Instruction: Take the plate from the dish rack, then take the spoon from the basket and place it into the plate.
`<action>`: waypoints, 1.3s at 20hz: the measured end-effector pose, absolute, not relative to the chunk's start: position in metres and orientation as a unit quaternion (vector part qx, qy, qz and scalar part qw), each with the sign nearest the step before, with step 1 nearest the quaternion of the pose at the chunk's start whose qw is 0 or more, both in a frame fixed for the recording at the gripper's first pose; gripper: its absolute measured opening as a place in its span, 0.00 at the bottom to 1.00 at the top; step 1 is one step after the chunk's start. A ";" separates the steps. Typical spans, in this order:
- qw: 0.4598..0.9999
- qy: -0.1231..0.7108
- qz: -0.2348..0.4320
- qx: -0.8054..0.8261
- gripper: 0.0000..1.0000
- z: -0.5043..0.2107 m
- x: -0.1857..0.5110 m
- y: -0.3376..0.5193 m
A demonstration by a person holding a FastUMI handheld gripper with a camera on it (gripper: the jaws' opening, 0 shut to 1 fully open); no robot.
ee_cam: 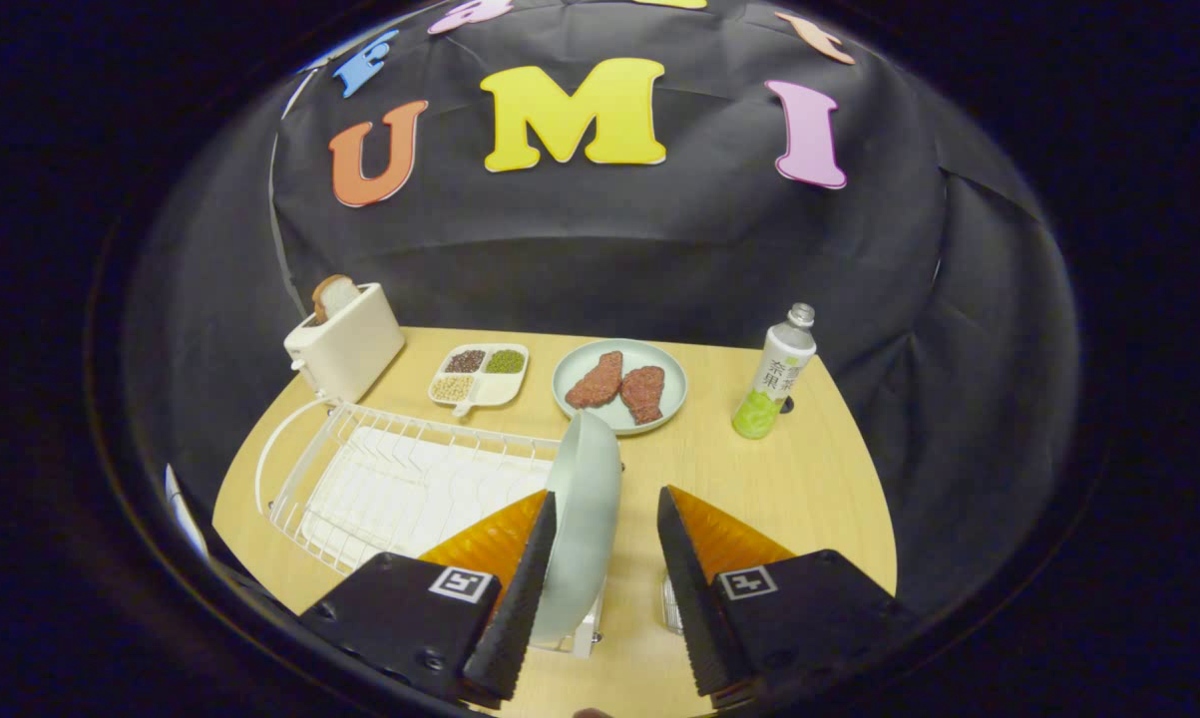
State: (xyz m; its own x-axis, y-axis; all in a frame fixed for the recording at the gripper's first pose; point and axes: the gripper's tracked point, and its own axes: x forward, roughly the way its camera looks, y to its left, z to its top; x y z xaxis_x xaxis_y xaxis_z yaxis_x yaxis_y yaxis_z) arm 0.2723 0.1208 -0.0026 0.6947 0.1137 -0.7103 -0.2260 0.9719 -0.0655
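Over the white wire dish rack [380,479]: gripper [600,588] level, fingers wide apart around upright pale green plate [585,519], not gripping.

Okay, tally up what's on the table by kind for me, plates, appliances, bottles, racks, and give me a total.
Plates and dishes: 3, the plate standing on edge between the open gripper fingers, the plate with two meat pieces, the divided tray of beans
Toasters: 1, toaster with bread
Bottles: 1, bottle
Dish racks: 1, dish rack
Total: 6
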 end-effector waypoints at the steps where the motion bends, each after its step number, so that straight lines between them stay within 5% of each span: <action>1: 0.917 0.382 0.092 -0.066 0.62 -0.004 0.272 0.122; 5: 0.920 0.385 0.061 -0.044 0.39 -0.004 0.273 0.124; 9: 0.927 0.368 0.017 -0.063 0.27 0.006 0.274 0.125; 20: 0.945 0.295 -0.038 -0.134 0.22 0.066 0.273 0.137; 22: 0.952 0.286 -0.008 -0.110 0.11 0.078 0.261 0.149; 26: 0.956 0.285 0.027 -0.070 0.07 0.082 0.227 0.156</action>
State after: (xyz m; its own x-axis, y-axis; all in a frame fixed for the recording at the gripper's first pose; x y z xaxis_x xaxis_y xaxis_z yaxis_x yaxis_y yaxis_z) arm 0.2274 0.1556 0.0821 0.8360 0.0108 -0.5486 -0.0906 0.9888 -0.1186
